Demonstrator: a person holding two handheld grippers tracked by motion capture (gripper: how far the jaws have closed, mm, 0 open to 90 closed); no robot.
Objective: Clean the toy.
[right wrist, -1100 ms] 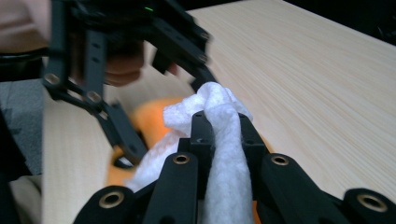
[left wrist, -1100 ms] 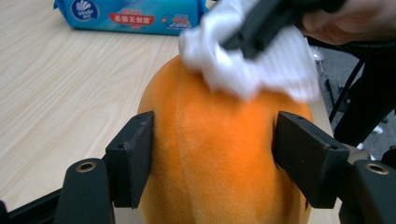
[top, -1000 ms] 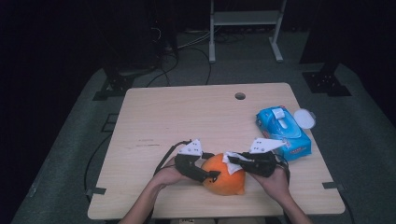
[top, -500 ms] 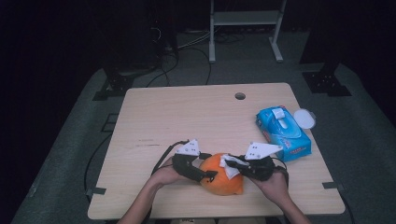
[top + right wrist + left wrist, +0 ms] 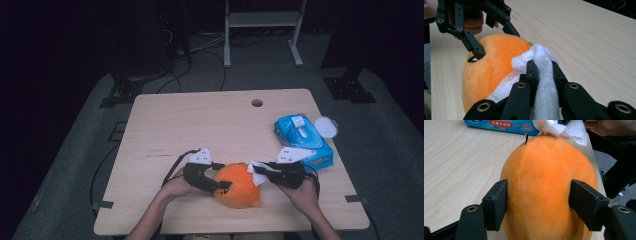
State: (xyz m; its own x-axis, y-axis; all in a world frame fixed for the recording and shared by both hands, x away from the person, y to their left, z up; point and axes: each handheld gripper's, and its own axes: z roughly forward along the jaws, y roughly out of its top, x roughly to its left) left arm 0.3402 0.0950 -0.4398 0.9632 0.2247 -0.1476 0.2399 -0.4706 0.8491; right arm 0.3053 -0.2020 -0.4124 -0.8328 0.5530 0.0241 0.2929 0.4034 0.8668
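Left tongs (image 5: 537,202) closing tighter on orange plush (image 5: 549,185), right tongs (image 5: 541,67) still clamping tissue (image 5: 541,60).

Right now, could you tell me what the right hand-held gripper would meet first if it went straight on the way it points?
The orange plush fruit: the right hand-held gripper, shut on a white wipe, already has the wipe against it.

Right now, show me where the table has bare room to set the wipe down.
The widest free patch is the far left of the table, from its left edge across to the small hole. A narrower strip runs between the hole and the blue pack. The near edge is crowded: the orange plush sits there between both hand-held grippers.
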